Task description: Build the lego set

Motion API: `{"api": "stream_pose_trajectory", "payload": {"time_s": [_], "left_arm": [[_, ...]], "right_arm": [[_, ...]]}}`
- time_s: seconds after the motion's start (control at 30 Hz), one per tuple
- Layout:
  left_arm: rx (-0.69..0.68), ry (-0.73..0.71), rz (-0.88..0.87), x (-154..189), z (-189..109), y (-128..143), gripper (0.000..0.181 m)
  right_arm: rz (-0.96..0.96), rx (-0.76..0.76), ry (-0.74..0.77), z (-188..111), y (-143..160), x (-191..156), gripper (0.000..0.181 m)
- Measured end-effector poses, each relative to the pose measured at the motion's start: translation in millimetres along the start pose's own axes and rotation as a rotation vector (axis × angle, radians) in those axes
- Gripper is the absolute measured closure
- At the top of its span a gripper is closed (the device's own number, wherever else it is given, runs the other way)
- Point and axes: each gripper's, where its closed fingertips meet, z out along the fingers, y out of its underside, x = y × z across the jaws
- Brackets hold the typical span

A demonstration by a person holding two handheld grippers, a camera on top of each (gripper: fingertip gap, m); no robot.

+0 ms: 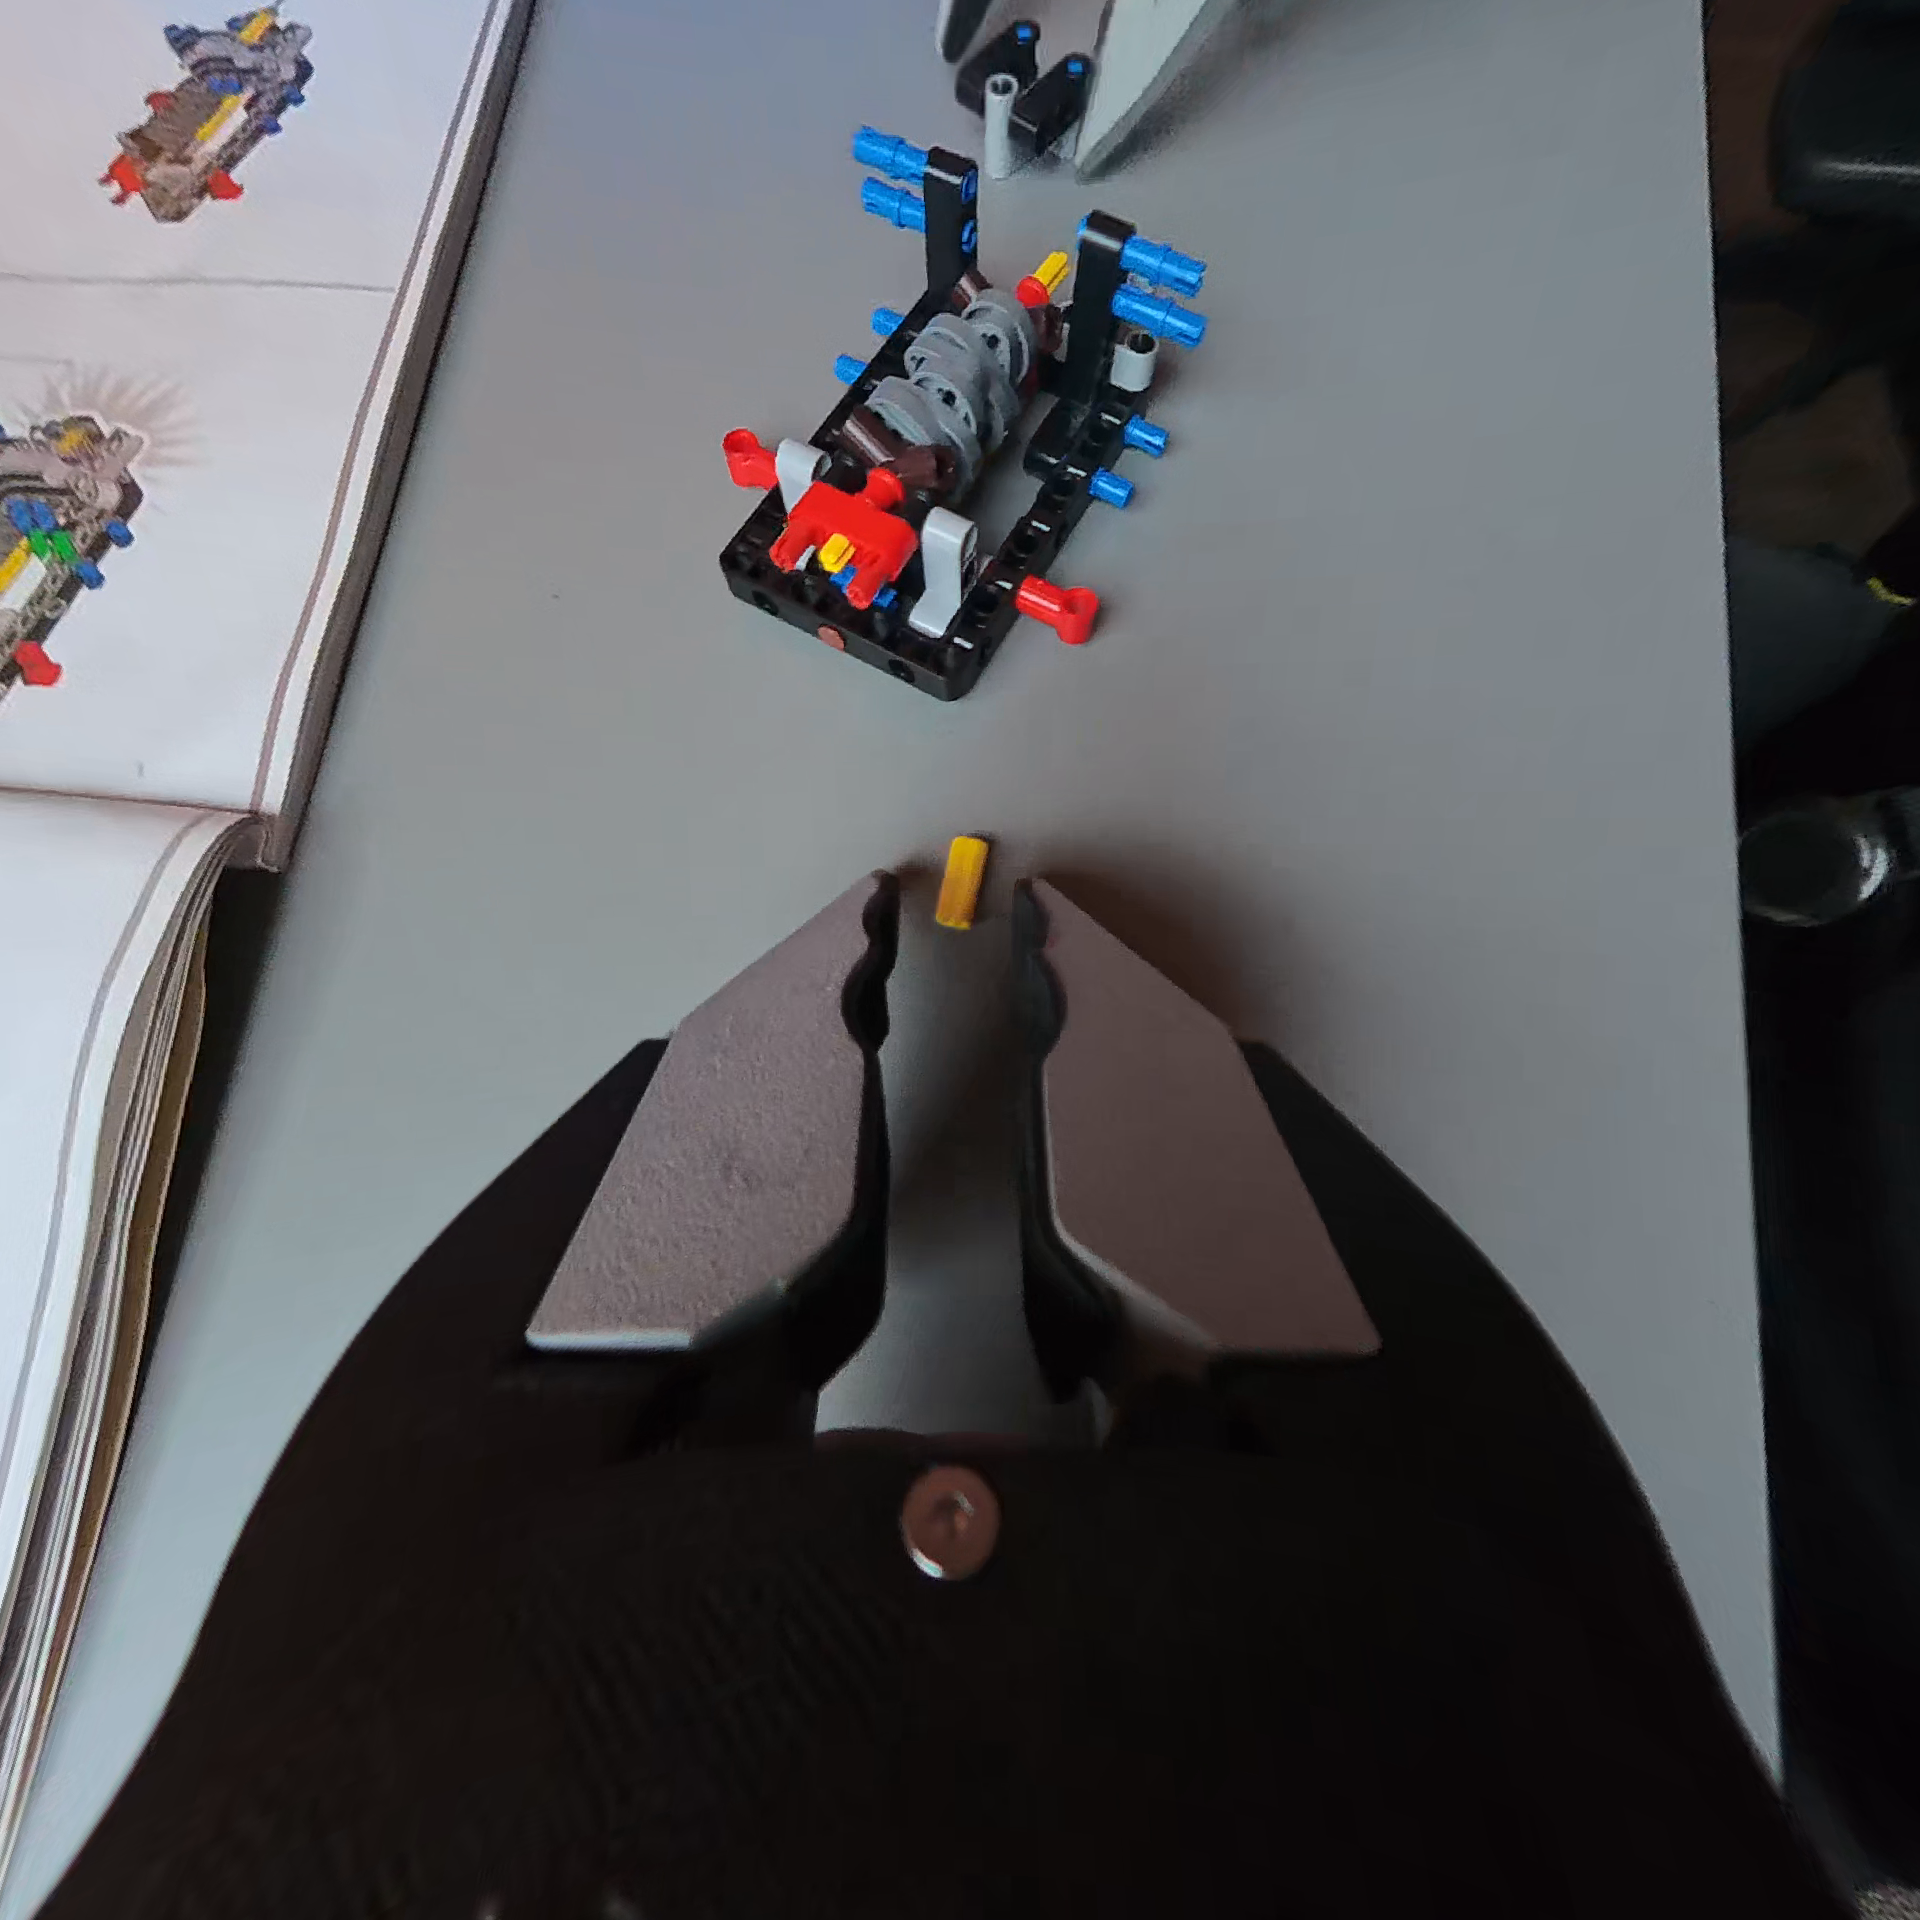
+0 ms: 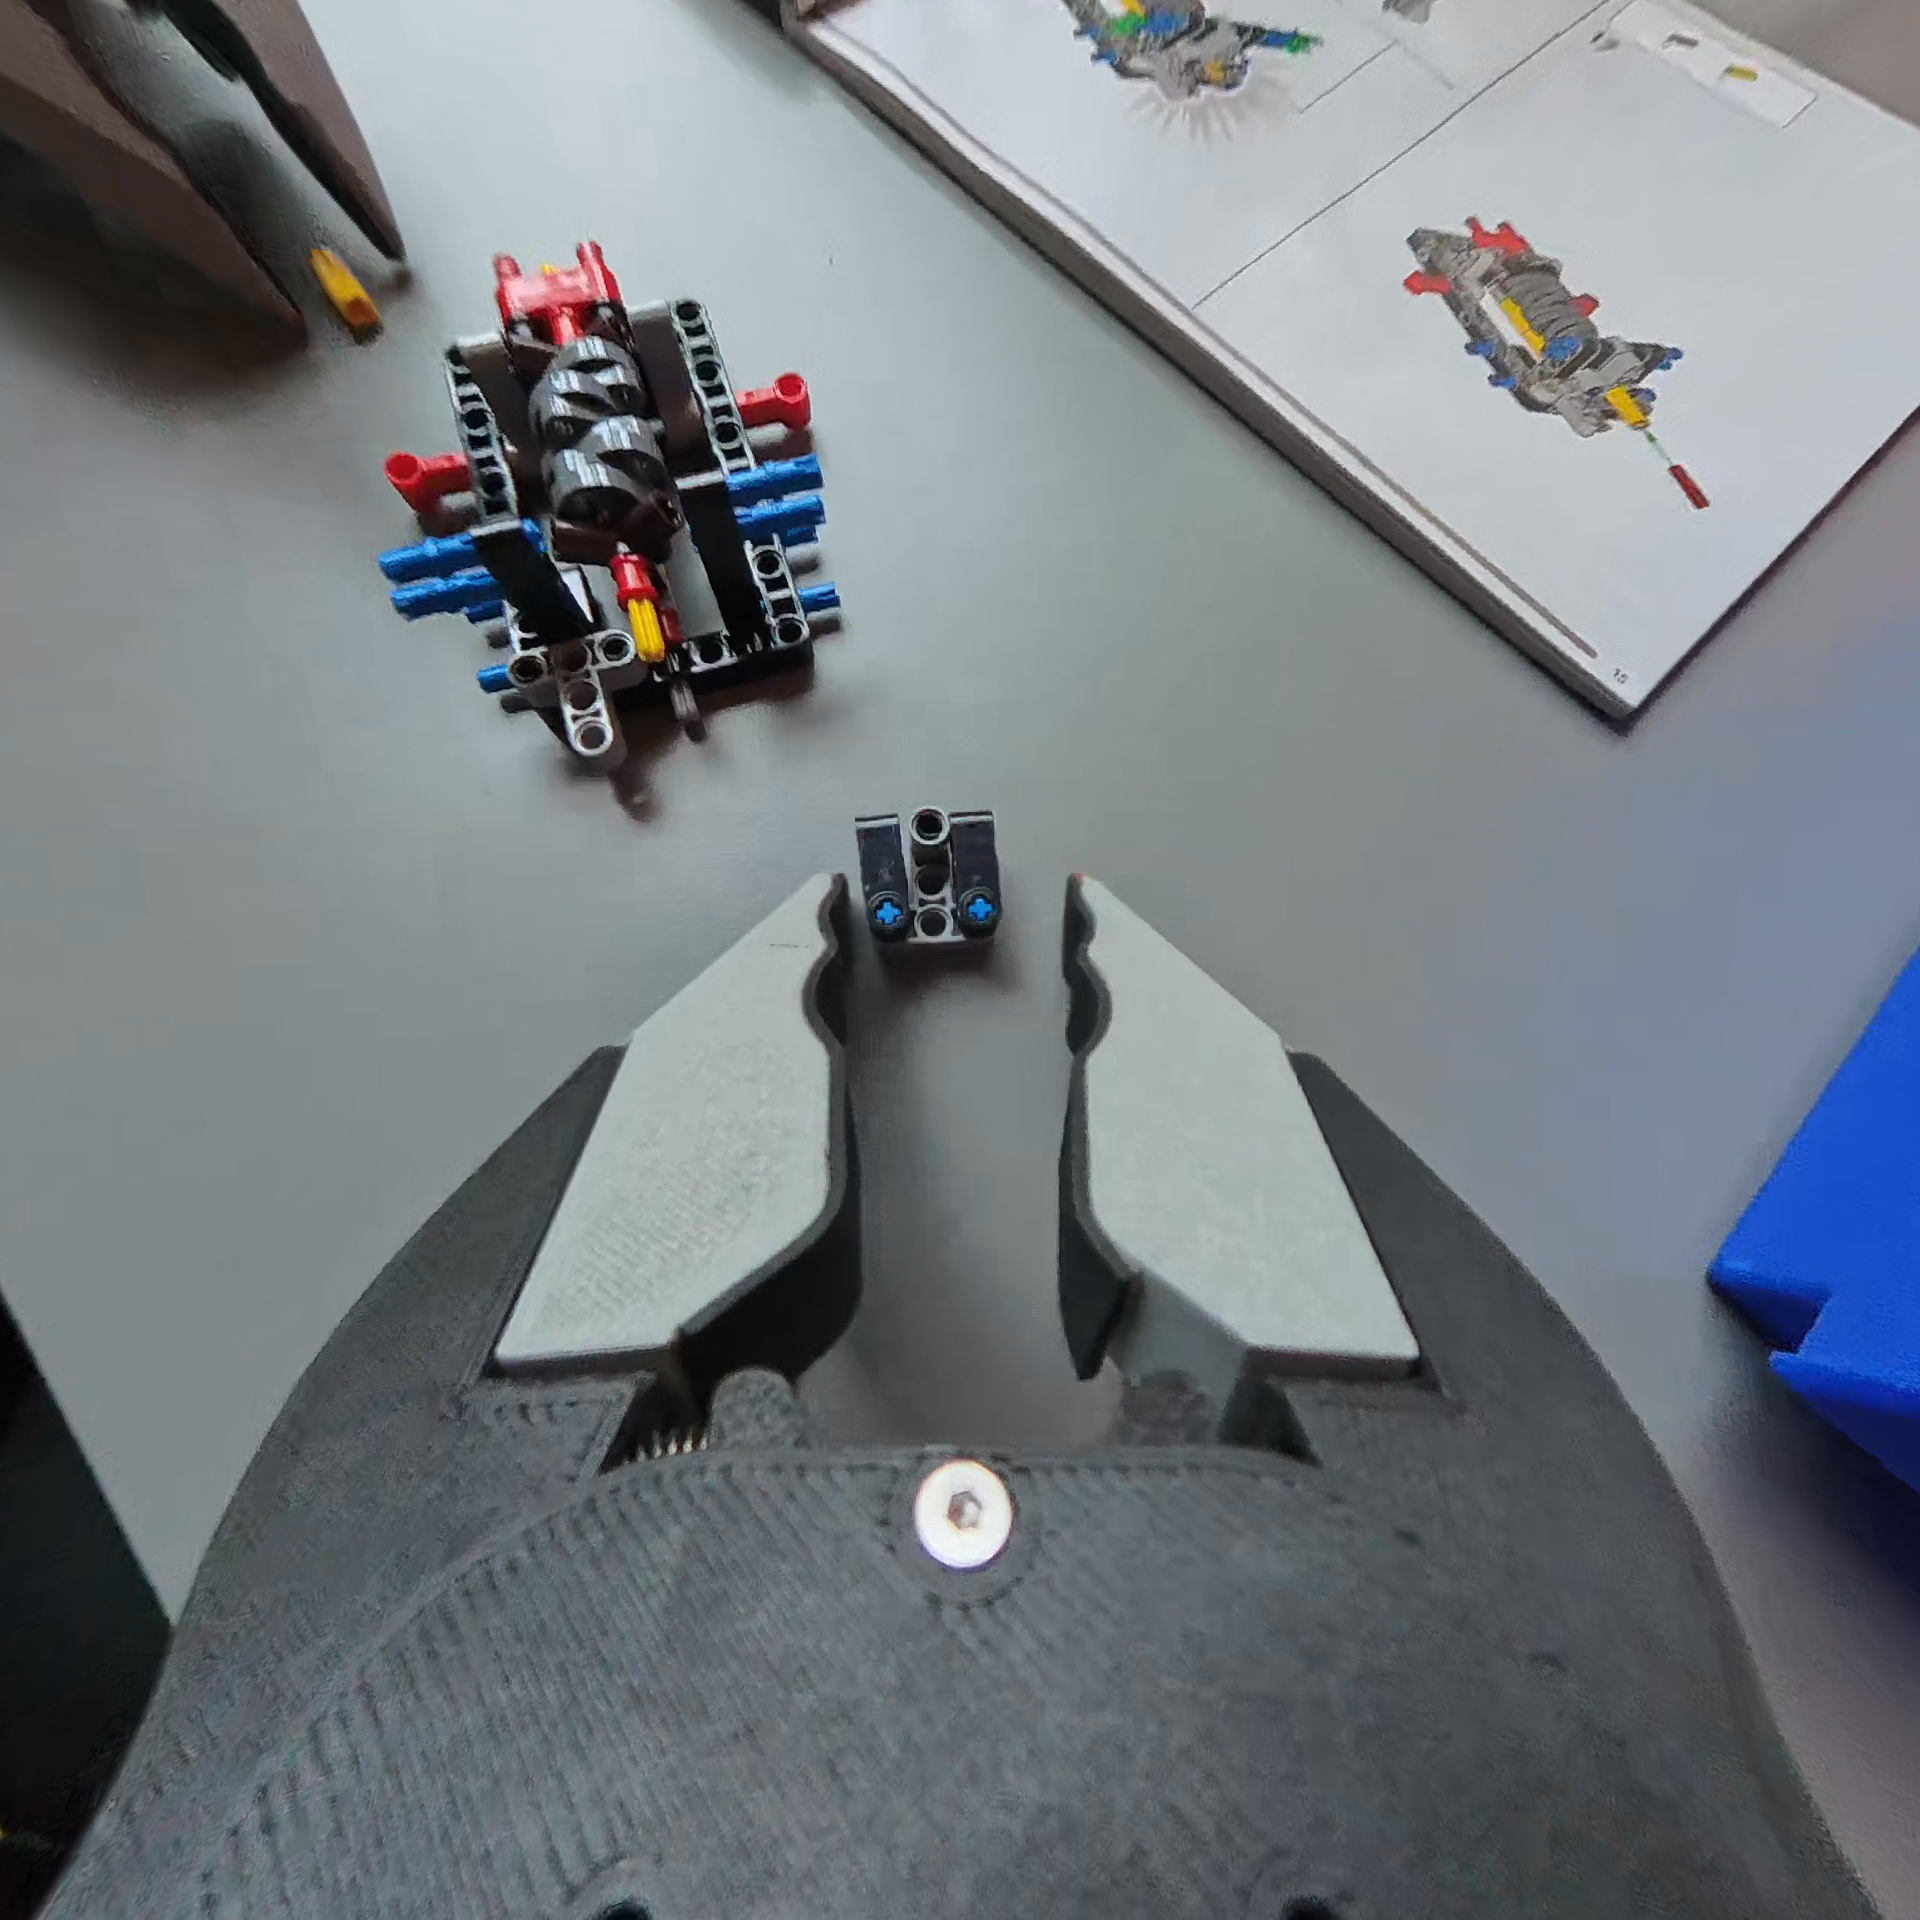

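Two grippers, both released, low over the grey table (image 1: 1351, 727). Left gripper (image 1: 954, 883) has its tips either side of a yellow pin (image 1: 961, 881) lying on the table, not gripped. Right gripper (image 2: 951, 894) tips flank a small black-grey subassembly (image 2: 928, 878) with two blue pin ends, also not gripped. Main lego build (image 1: 961, 436), black frame with grey gears, blue and red pins, sits on the table between them. Manual (image 2: 1507, 312) lies open beside it. Blue bin (image 2: 1839, 1247) at the right gripper's right.

Yellow pin (image 1: 962, 881), black frame w/ blue pins (image 1: 935, 457), grey table (image 1: 623, 831), blue box, maybe plastic (image 2: 1839, 1247)
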Motion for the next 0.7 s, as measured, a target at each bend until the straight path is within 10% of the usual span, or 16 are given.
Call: {"api": "stream_pose_trajectory", "payload": {"time_s": [0.7], "left_arm": [[0.139,-0.041,0.07,-44.2,-28.5,-35.5,0.124]], "right_arm": [[-0.004,0.297,-0.074,-9.0,-49.1,26.0,0.16]]}}
